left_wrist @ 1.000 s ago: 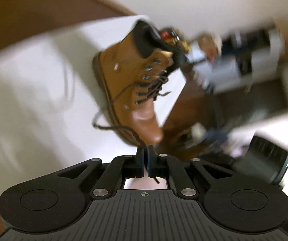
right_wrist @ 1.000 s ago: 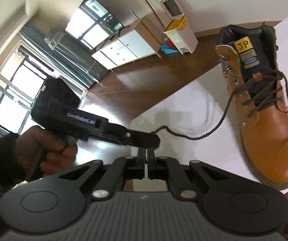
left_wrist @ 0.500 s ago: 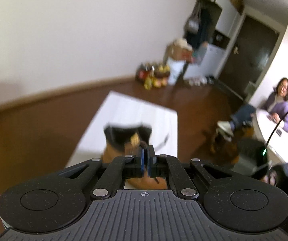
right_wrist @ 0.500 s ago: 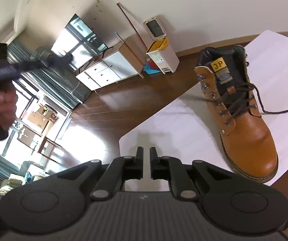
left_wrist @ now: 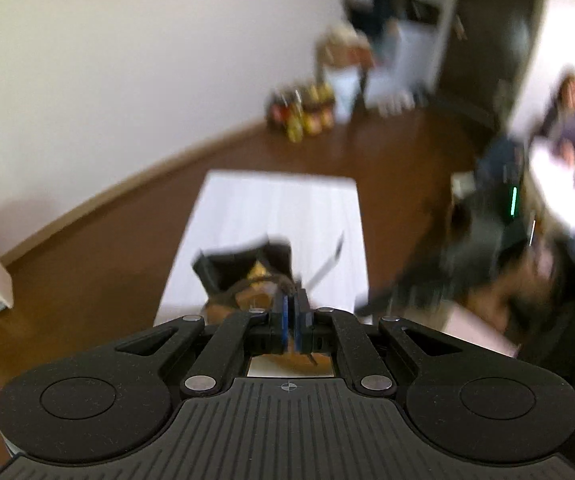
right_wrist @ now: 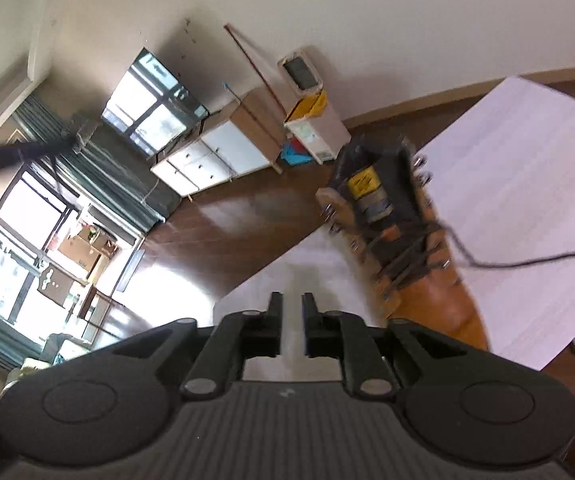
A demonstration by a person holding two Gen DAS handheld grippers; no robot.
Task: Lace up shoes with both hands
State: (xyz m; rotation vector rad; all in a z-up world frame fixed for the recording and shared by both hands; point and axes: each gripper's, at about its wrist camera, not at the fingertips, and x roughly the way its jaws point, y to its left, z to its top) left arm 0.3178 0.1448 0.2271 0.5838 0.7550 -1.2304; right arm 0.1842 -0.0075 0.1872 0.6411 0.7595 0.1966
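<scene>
Pinching a thin dark lace (left_wrist: 287, 289), the left hand-held gripper (left_wrist: 291, 316) hangs above the glossy tan boot (right_wrist: 423, 280).

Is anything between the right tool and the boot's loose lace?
Nothing visible. The right tool, jaws open and empty after just opening, looks over bare white table. The boot and its loose lace lie ahead to its right, unobstructed.

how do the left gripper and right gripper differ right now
The left gripper has its jaws shut, with a dark lace pinched between them; the right gripper shows a clear gap with nothing in it, its jaws having just been opening. The left gripper hangs directly over the boot; the right gripper has the boot off to its right. Both are black two-finger grippers aimed down toward the white table.
</scene>
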